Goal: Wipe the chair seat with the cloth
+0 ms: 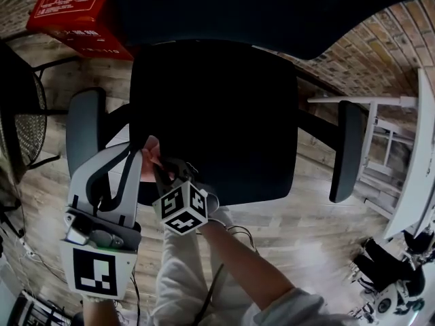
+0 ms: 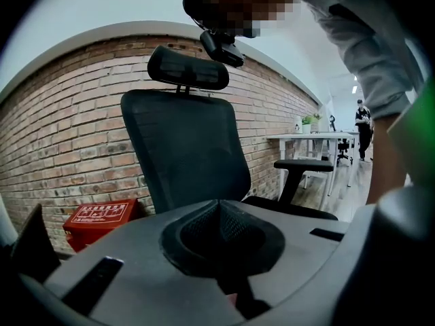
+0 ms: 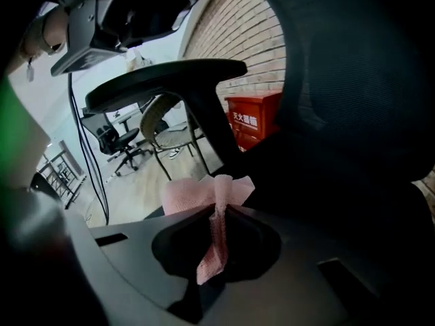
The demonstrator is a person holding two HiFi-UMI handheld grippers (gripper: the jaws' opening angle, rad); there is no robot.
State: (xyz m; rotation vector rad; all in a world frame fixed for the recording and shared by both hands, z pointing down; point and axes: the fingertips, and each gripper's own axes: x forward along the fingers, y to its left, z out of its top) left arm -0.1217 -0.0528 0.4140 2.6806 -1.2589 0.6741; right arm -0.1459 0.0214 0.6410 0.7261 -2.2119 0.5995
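**Stock at the chair seat, both hand-held grippers**

1. Right hand-held gripper (image 3: 221, 212): mine, clenched on the cloth (image 3: 207, 195). The cloth is pink, pinched at its middle. One bunch stands above the jaw tips and a tail hangs down between the jaws.
2. In the head view the right hand-held gripper (image 1: 163, 172) sits at the front left corner of the chair seat (image 1: 217, 114), with the cloth (image 1: 151, 151) at the seat's edge. I cannot tell whether the cloth touches the seat.
3. Left hand-held gripper (image 2: 221, 209): mine, jaws closed together with nothing between them. In the head view it (image 1: 138, 157) lies just beside the right one, off the seat's front left corner.
4. Chair seat: black, bare on top.
5. Armrests: one grey armrest (image 1: 85, 131) on the seat's left, one dark armrest (image 1: 348, 151) on its right.
6. Backrest (image 2: 183, 148): black mesh, upright behind the seat, with a headrest (image 2: 189, 68) above it.
7. Red box (image 1: 71, 9): on the wooden floor (image 1: 306, 223), behind the seat to the left, against the brick wall (image 2: 61, 128).
8. White desk (image 2: 309, 138): well apart from the seat, on its right.
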